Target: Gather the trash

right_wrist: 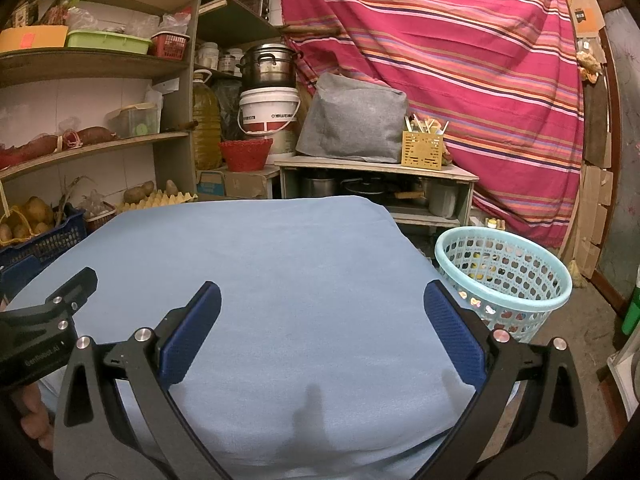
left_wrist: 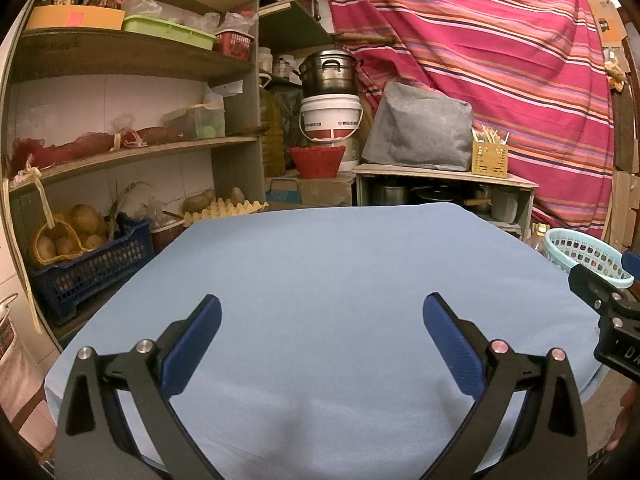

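Observation:
A light blue cloth covers the table (left_wrist: 320,264), also in the right wrist view (right_wrist: 260,264); no loose trash shows on it. A pale turquoise mesh basket (right_wrist: 504,280) stands on the floor off the table's right side, with several small coloured items inside; its rim shows in the left wrist view (left_wrist: 580,254). My left gripper (left_wrist: 322,320) is open and empty above the table's near part. My right gripper (right_wrist: 322,308) is open and empty above the near right part of the table. Each gripper's body shows at the edge of the other's view.
Wooden shelves (left_wrist: 132,148) with boxes, tubs and potatoes stand at the left. A blue crate (left_wrist: 88,268) sits by the table's left edge. A low cabinet (right_wrist: 376,168) with a grey cover and yellow holder stands behind the table. A striped cloth (right_wrist: 440,60) hangs at the back.

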A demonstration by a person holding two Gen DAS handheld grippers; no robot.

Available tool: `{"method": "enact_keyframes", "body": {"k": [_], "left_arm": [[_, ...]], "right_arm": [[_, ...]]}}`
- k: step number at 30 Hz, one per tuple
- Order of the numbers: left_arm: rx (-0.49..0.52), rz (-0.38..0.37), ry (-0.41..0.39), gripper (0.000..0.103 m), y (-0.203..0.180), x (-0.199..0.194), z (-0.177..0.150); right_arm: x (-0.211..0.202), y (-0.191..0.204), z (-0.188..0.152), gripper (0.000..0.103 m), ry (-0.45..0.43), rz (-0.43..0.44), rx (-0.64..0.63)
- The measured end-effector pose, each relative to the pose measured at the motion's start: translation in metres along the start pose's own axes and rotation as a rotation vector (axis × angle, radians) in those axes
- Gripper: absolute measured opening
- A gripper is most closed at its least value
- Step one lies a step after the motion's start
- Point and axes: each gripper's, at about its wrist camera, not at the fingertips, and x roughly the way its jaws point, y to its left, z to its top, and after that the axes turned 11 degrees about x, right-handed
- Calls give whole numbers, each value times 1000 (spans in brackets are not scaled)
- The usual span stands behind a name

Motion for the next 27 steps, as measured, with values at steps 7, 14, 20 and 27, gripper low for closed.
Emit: {"method": "enact_keyframes", "body": {"k": [7,14,20,27], "left_arm": [[1,-1,-1,98,0,0,0],[9,4,-7,98,0,-3,3],[10,4,-7,98,1,-3,2],[10,4,-8,98,0,-3,2]], "right_arm": [[0,0,-1,99,0,0,-1],[0,0,0,99,-1,0,-1],[0,0,0,99,-1,0,-2],[0,0,0,99,-1,0,-2]]}}
